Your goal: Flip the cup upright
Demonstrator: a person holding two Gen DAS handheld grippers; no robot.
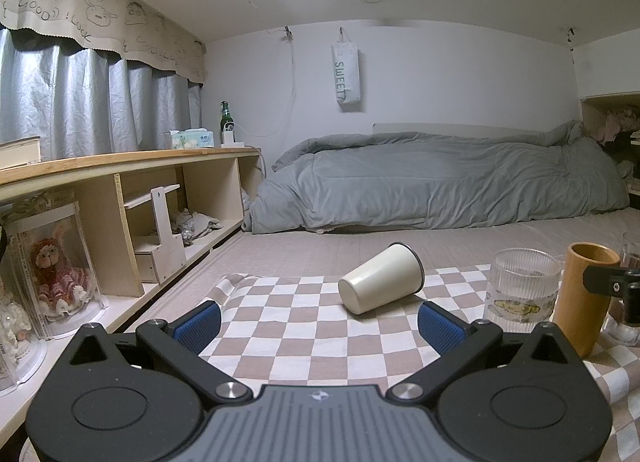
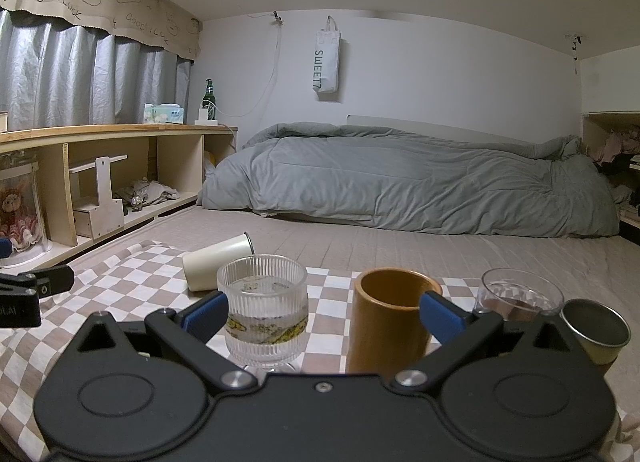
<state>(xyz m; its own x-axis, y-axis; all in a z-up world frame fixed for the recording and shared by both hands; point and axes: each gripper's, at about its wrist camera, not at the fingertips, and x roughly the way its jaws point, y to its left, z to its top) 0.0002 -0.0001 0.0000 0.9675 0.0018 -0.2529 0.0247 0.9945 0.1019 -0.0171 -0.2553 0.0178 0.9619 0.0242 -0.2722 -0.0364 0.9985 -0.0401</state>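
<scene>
A cream cup [image 1: 382,277] lies on its side on the checked cloth [image 1: 288,326], base toward me, dark rim pointing away to the right. It also shows in the right wrist view [image 2: 218,260], far left of the other cups. My left gripper [image 1: 320,322] is open and empty, low over the cloth, with the cup just ahead between its blue pads [image 1: 200,324]. My right gripper [image 2: 324,316] is open and empty behind a ribbed glass [image 2: 264,314] and a brown cup [image 2: 390,318].
Upright on the cloth: the ribbed glass [image 1: 520,286], the brown cup [image 1: 586,298], a clear glass [image 2: 520,296] and a metal-rimmed cup [image 2: 596,332]. A wooden shelf unit [image 1: 132,197] runs along the left. A grey duvet [image 1: 440,181] lies behind.
</scene>
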